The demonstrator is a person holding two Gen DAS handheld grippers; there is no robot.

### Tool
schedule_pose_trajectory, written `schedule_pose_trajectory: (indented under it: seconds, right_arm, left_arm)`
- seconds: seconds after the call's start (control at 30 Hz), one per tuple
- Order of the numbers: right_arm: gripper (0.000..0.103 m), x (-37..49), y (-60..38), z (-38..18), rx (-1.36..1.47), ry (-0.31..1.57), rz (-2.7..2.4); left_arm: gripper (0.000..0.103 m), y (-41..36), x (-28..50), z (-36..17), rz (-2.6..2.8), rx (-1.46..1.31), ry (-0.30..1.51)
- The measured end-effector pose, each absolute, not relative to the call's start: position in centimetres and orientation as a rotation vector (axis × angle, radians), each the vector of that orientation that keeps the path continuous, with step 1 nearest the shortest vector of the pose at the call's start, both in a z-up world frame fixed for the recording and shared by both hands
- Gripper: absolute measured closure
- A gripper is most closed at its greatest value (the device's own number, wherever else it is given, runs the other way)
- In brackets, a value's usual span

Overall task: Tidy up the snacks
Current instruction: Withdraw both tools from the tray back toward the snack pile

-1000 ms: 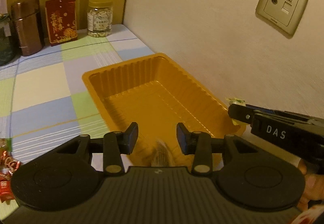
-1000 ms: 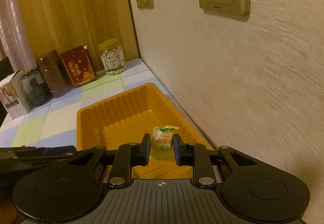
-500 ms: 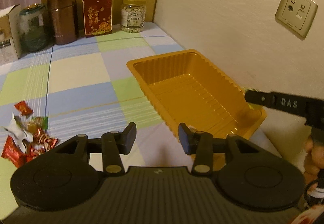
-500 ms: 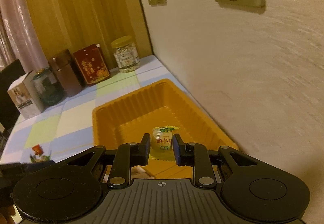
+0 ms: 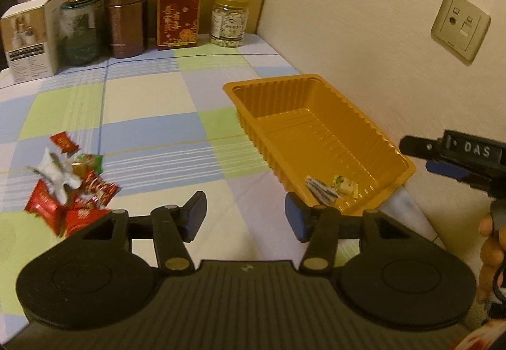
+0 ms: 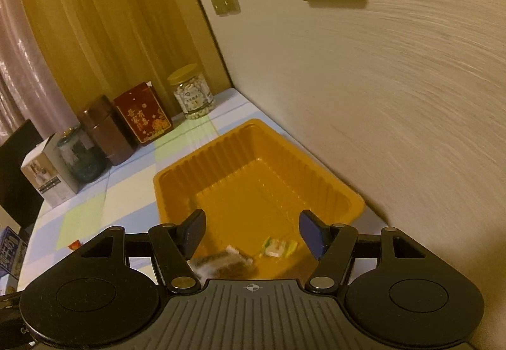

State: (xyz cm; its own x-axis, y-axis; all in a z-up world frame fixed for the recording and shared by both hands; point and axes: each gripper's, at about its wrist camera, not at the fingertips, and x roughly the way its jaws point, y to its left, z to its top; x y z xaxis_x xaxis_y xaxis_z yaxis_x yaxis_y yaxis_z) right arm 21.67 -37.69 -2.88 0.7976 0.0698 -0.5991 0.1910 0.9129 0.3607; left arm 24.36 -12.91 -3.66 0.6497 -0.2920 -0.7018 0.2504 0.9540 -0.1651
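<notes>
An orange plastic tray (image 5: pixel 360 116) (image 6: pixel 335 182) lies on the checked tablecloth by the wall. In its near end lie a green-yellow candy (image 5: pixel 344 185) (image 6: pixel 278 247) and a striped silver packet (image 5: pixel 321 188) (image 6: pixel 221 261). My left gripper (image 5: pixel 245 218) is open and empty, above the cloth just left of the tray's near corner. My right gripper (image 6: pixel 251 236) is open and empty above the tray's near end; its fingers (image 5: pixel 420 147) show at the right of the left wrist view. A pile of red and green wrapped snacks (image 5: pixel 68 185) lies on the cloth at the left.
Along the back stand a nut jar (image 5: pixel 229 21) (image 6: pixel 191 90), a red box (image 5: pixel 178 22) (image 6: pixel 142 116), a brown canister (image 5: pixel 126 21) (image 6: pixel 106 135), a green glass jar (image 5: pixel 79 30) and a white carton (image 5: pixel 30 37). Wall sockets (image 5: pixel 460 24) sit above the tray.
My right gripper opened and the green-yellow candy dropped into the tray. My left gripper pulled back and swung left, away from the tray, bringing the snack pile into view.
</notes>
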Motion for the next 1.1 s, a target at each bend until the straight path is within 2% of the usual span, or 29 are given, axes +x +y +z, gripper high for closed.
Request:
schedule_pose_trajectory:
  seconds: [0.37, 1.1]
  right_arm:
    - [0.038, 15.8, -33.0, -0.9, 0.415, 0.639, -0.016]
    - [0.038, 11.4, -24.9, 0.2, 0.341, 0.643, 0.099]
  left_arm:
    - [0.048, -8.7, 18.9, -1.4, -0.261, -0.054, 0.775]
    - [0.043, 1.9, 12.7, -1.9, -0.085, -0.108, 0.782]
